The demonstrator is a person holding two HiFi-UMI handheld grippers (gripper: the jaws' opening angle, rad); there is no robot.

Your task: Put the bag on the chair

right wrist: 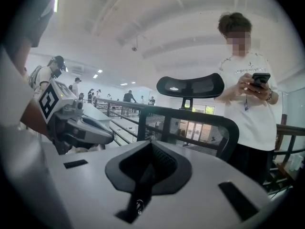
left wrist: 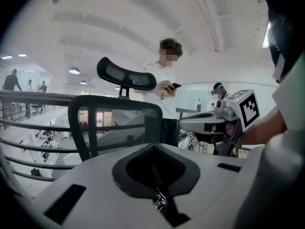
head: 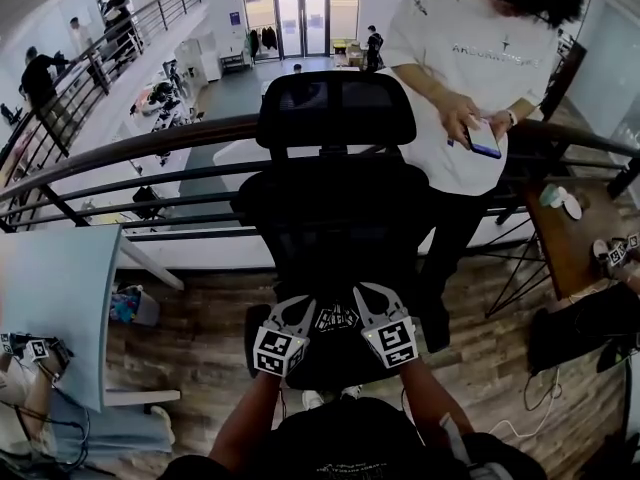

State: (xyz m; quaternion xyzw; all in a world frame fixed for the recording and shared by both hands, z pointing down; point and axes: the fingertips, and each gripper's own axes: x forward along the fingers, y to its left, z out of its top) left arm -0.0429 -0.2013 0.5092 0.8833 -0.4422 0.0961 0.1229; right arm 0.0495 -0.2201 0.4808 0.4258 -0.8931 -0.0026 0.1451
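Bag (head: 338, 319) looks soft and light to me, so my left gripper (head: 297, 308) and right gripper (head: 372, 298) each clench its strap (left wrist: 160, 200) over the chair (head: 335, 208).

Black bag (head: 338, 319), white print, held over seat of black mesh chair (head: 335, 208).

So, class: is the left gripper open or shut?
Shut. In the left gripper view, the left gripper has its jaws closed together on a thin black strap that bears a small white-printed tag.
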